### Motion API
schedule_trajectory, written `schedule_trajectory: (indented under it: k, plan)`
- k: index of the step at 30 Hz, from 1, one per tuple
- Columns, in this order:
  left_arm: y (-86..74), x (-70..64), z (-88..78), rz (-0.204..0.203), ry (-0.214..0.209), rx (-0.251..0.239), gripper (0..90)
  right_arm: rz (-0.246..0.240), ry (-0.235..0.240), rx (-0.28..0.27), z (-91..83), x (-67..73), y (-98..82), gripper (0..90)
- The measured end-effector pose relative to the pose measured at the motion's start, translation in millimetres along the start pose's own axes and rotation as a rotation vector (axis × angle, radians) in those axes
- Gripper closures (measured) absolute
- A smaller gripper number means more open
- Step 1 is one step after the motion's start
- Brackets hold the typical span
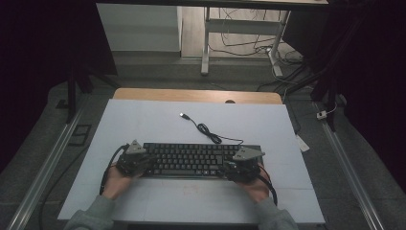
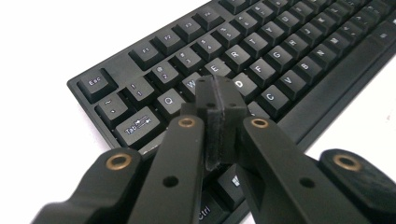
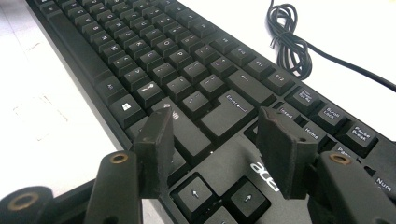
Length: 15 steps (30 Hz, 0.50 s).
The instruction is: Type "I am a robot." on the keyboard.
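Keyboard point(image 3: 219, 116) brand "acer", keys "Enter", "Esc", "Tab"

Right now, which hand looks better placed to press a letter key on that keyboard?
The left. The left gripper has its jaws shut into one tip, poised over the letter keys of the keyboard. The right gripper stands open above the Enter and arrow keys.

High view overhead, far; gripper views close, all sharing keyboard point(image 1: 191, 159).

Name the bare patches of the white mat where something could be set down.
Free: white mat left of the cable, and the front strip between the forearms. Crowded: keyboard, with a hand-held gripper at each end.
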<state>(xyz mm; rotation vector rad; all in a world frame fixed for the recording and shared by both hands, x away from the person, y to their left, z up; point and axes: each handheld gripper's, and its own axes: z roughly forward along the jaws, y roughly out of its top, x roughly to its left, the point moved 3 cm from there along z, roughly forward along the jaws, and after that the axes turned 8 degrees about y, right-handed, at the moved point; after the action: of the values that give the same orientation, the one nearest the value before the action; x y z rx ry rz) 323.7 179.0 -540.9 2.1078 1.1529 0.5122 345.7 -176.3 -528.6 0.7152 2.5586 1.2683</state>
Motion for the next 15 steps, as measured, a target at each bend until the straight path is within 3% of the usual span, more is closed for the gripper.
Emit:
schedule_trajectory:
  k: [5,15]
  plan:
    - [-1.0,-1.3,3.9,0.015,0.010,0.017,88.4,-0.003,0.001,-0.003,0.3,-0.8,0.0,46.5]
    - [-2.6,0.4,6.4,0.004,0.032,0.016,88.4,-0.009,-0.001,-0.003,1.9,-0.6,0.5,46.4]
